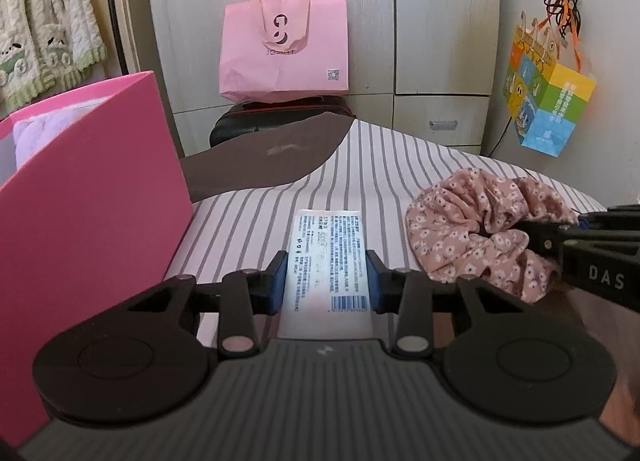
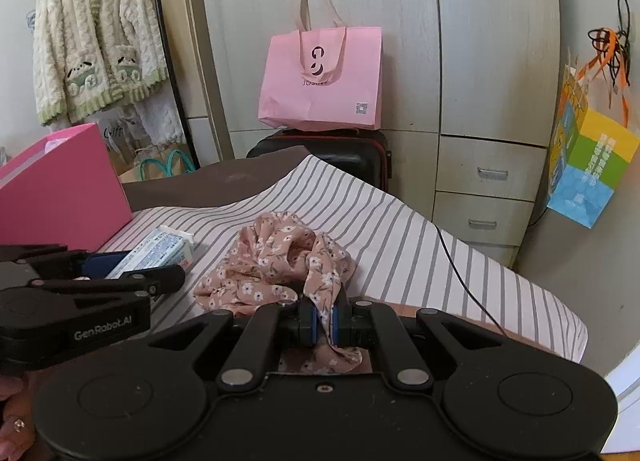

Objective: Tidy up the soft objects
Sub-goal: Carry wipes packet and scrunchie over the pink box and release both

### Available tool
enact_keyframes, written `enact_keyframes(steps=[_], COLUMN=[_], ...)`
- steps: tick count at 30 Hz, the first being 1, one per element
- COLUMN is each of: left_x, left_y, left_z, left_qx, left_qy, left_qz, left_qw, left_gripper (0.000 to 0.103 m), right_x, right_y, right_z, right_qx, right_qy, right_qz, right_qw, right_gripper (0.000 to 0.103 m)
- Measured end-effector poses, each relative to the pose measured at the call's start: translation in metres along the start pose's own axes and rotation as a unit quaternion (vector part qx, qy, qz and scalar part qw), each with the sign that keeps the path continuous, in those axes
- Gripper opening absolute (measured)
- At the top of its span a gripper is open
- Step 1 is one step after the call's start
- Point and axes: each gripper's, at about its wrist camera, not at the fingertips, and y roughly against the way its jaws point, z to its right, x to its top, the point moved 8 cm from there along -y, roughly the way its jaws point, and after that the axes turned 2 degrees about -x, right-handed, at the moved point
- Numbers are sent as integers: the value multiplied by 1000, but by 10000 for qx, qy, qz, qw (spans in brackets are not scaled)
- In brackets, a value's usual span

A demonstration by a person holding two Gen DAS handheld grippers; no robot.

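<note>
A pink floral scrunchie (image 1: 472, 225) lies on the striped bed sheet (image 1: 376, 165). My right gripper (image 2: 318, 325) is shut on the scrunchie's (image 2: 280, 261) near edge. A white tissue pack (image 1: 328, 261) with blue print lies flat on the sheet. My left gripper (image 1: 327, 281) stands around the pack, its blue pads at the pack's two sides. In the right wrist view the pack (image 2: 160, 253) sits between the left gripper's fingers (image 2: 160, 277). A pink box (image 1: 80, 197) stands at the left with pale soft things inside.
A pink tote bag (image 1: 284, 45) rests on a black suitcase (image 2: 344, 157) by the wardrobe. A colourful paper bag (image 1: 548, 101) hangs at the right. A knitted cardigan (image 2: 92, 41) hangs at the left. A thin black cable (image 2: 460, 265) crosses the sheet.
</note>
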Motion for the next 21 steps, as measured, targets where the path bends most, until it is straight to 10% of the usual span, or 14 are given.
enact_keyframes(steps=[21], left_x=[-7], left_y=[76], left_z=[-7], left_qx=[-563], left_qy=[207], left_qz=[327], left_qw=[9977], left_gripper=[37], right_x=[-13], right_y=[64], right_z=[-24], right_qx=[-183], right_qy=[74], right_qz=[251], right_qw=[9995], right_gripper=[7])
